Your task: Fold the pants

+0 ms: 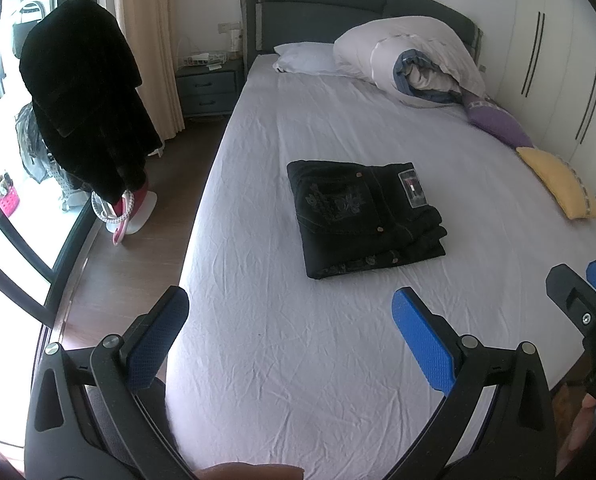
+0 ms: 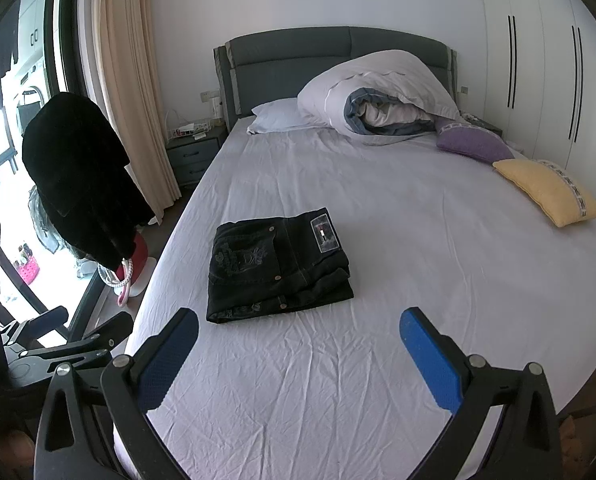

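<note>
From the left wrist view, the pants (image 1: 363,216) lie already folded into a compact, thick dark rectangle near the middle of the bed (image 1: 298,360), well apart from the pillows at the headboard and closer to the foot edge than to the head. A patch label sits at the upper right corner of the stack and the layered edges show along its right and near sides. The left gripper (image 1: 290,340) hangs over the foot of the bed with its fingers (image 1: 421,340) spread wide and holding nothing; the pants are ahead of it, not touching. The right gripper (image 1: 585,292) shows at the right edge, but from here I cannot tell how its fingers stand. From the right wrist view, the pants (image 2: 276,266) sit left of the bed's centre, nearer the left edge of the bed (image 2: 377,380), with the folded layers stacked at the near right corner. The right gripper (image 2: 298,352) is released too, fingers (image 2: 429,360) wide apart and empty, just short of the stack. The cloth looks like heavy denim: soft enough to bend, stiff enough to keep a crease, fairly weighty and not slippery or fragile. If it needs shifting, the safest hold seems to be the thick layered edge, pinching all plies together so the stack does not slump open. The fold looks essentially finished.
</note>
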The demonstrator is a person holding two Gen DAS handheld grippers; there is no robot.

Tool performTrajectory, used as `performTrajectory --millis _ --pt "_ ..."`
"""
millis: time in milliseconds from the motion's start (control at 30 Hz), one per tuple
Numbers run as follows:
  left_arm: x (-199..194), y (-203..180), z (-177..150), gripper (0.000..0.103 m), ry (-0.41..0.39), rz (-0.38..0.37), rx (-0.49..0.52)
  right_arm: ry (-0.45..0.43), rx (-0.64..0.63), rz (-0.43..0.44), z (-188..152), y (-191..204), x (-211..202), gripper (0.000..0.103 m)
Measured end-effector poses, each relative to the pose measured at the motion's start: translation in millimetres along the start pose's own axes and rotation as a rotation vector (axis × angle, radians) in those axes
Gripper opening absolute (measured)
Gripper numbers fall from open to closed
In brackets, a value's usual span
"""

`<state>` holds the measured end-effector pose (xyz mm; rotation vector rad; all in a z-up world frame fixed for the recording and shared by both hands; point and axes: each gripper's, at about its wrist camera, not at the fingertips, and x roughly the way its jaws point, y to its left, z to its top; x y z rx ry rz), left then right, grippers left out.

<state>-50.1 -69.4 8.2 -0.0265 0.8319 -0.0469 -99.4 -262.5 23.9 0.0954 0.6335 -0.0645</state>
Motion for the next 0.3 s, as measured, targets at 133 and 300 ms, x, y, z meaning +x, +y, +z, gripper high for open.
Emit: performTrajectory --millis 133,300 --pt "2 2 1 0.103 0.004 -0.004 0.005 0.005 0.004 0.005 -9 5 -1 0.103" --pt "3 6 1 0.103 -0.001 -0.016 -0.001 0.013 0.015 0.012 -17 6 -3 0.103"
